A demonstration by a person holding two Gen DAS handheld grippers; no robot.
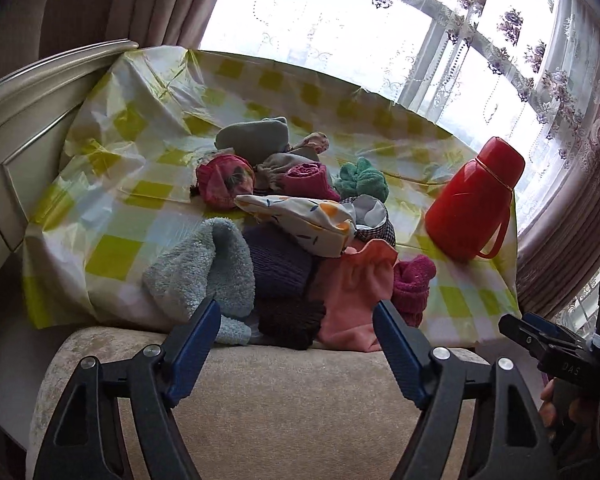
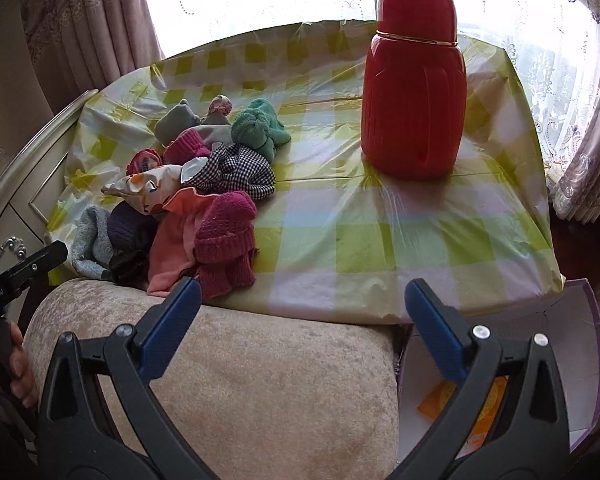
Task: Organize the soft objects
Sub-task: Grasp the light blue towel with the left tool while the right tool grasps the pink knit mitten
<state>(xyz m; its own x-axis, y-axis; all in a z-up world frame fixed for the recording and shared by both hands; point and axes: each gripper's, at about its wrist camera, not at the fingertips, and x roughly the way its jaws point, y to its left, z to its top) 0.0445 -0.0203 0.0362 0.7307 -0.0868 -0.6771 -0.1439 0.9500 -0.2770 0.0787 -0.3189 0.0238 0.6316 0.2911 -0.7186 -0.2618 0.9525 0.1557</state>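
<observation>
I am holding my left tool (image 1: 296, 326) with its blue pads spread apart and nothing between them, hovering over the beige cushion (image 1: 284, 404) just short of the pile of soft things (image 1: 292, 232). My right tool (image 2: 302, 304) is likewise gaping wide and gripping nothing, hanging over the same cushion's far end.

I am taking the red flask (image 2: 414, 80) as my landmark. It is standing upright on the worktop, which a yellow-and-white checked plastic cloth (image 2: 380, 248) is covering. The pile is lying to the left of the flask, well apart from it, spilling toward the worktop's near edge. Closest to the flask within the pile, a green fluffy piece (image 2: 260, 126) is sitting at the back and a black-and-white checked cloth (image 2: 240, 172) is lying just in front of it. Nearer to me than the flask, a magenta knitted piece (image 2: 226, 236) is resting beside a salmon-pink cloth (image 2: 172, 240), both touching the near edge. Farthest from the flask, a pale blue fluffy piece (image 1: 204, 268) is drooping over the edge onto the cushion, with a dark purple knit (image 1: 280, 264) beside it. A white patterned pouch (image 1: 300, 218) is lying on top, in the middle of the pile.

A white box (image 2: 580, 360) is sitting below the worktop's near edge, on the flask's side.
</observation>
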